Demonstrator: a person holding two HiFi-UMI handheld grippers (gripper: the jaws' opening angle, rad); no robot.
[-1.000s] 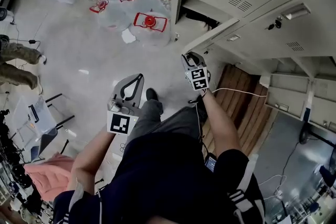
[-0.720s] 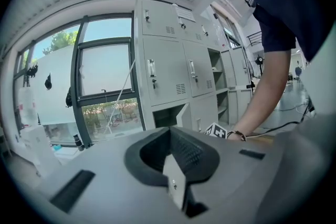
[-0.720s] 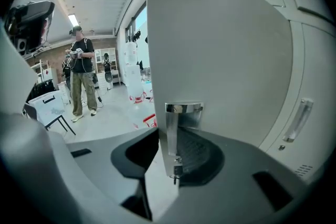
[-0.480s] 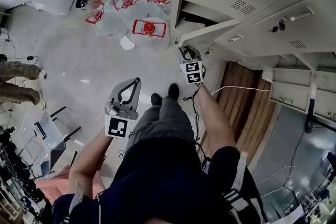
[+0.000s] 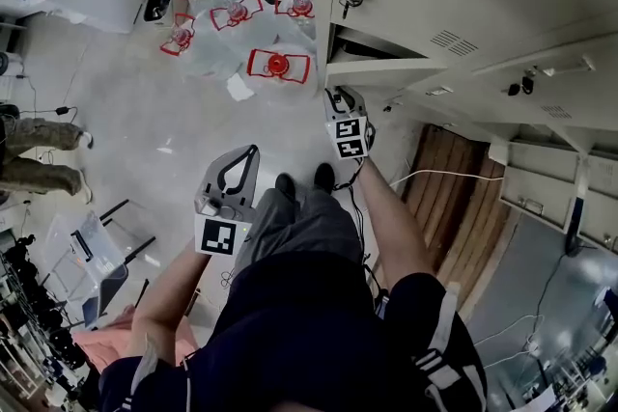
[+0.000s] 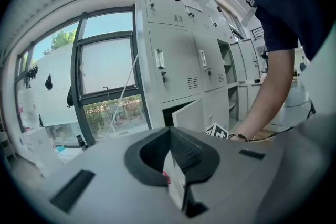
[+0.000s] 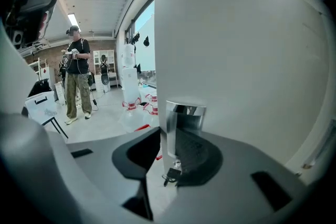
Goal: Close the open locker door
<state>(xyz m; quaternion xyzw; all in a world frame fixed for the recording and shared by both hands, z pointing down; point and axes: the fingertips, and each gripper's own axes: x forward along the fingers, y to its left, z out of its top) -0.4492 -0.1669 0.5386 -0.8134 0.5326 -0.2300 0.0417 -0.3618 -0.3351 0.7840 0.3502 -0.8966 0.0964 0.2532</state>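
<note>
Locker door [image 5: 386,66]: at 1 o'clock in the head view, standing ajar at a narrow angle to the locker front.

Right claw [image 5: 340,96]: at the door's free edge. Its jaws are narrowly spread, have just been closing, and pinch the chrome handle [image 7: 184,119]. A key [image 7: 171,174] hangs just under the handle.

Left claw [image 5: 255,151]: at 7 o'clock of the door and well apart from it, jaws pressed together, nothing held.

The locker interior is mostly hidden behind the door. A white tag [image 6: 176,181] inside the left claw carries red print, too small to read.

Water jugs [image 5: 278,63] with red handles stand at 11 o'clock on the floor [image 5: 145,111]. A person [image 5: 34,135] is cut off at 9 o'clock.
</note>
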